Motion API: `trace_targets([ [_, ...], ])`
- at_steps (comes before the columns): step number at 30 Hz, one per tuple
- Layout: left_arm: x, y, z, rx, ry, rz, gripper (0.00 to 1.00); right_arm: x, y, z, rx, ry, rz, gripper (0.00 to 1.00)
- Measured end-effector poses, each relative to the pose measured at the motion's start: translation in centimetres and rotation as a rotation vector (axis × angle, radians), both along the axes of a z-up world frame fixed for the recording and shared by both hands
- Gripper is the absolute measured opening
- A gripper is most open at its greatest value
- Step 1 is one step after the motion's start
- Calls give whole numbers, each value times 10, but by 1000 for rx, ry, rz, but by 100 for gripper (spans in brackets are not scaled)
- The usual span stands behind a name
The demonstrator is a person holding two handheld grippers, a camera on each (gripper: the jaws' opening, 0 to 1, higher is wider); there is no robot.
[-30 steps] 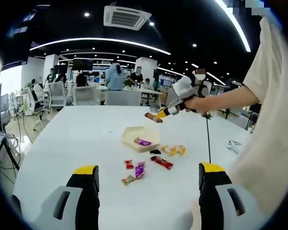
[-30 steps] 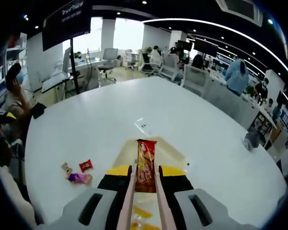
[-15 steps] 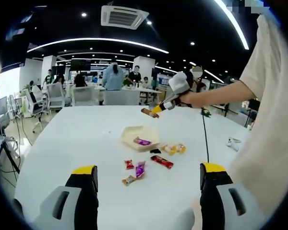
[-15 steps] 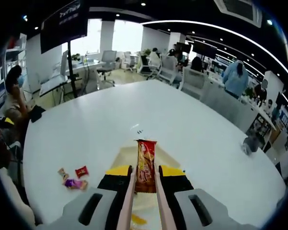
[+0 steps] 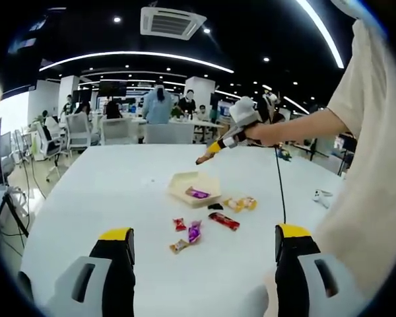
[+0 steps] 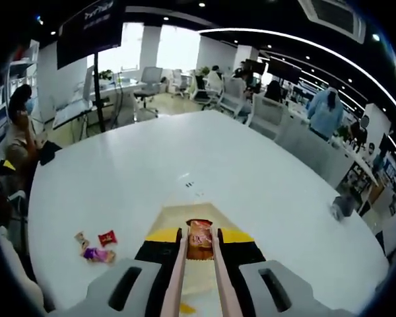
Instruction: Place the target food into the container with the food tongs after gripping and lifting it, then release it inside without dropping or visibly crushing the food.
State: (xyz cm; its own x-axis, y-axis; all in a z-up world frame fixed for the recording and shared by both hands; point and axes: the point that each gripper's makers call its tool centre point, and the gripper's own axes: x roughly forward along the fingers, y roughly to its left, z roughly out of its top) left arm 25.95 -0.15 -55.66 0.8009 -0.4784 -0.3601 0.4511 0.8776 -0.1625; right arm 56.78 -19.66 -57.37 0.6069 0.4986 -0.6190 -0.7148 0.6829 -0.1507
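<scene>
Right gripper (image 6: pixel 199 246) closed on tongs (arm extended, raised); left gripper (image 5: pixel 201 247) low, jaws wide apart.

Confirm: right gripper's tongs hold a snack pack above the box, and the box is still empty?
Not empty. The left gripper view shows a purple-wrapped candy already lying in the box. The rest holds: the right gripper has its tongs clamped on the snack pack above the box.

Open-plan office; white meeting table (image 6: pixel 264 178); desks, swivel chairs (image 5: pixel 116 131); ceiling strip lights (image 5: pixel 138 55)
</scene>
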Motion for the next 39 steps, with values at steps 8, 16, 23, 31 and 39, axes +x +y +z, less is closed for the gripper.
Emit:
trace_targets([
  [8, 1, 1, 0, -2, 2, 1, 87, 6, 0, 6, 6, -17, -2, 21],
  [16, 2, 1, 0, 0, 3, 2, 87, 15, 8, 14, 19, -32, 2, 21],
  [23, 3, 2, 0, -1, 5, 8, 87, 19, 12, 17, 22, -40, 7, 21],
  [31, 3, 2, -1, -3, 7, 8, 87, 22, 13, 20, 26, -47, 7, 21],
  [39, 3, 3, -2, -4, 9, 9, 86, 24, 13, 24, 41, -50, -3, 21],
])
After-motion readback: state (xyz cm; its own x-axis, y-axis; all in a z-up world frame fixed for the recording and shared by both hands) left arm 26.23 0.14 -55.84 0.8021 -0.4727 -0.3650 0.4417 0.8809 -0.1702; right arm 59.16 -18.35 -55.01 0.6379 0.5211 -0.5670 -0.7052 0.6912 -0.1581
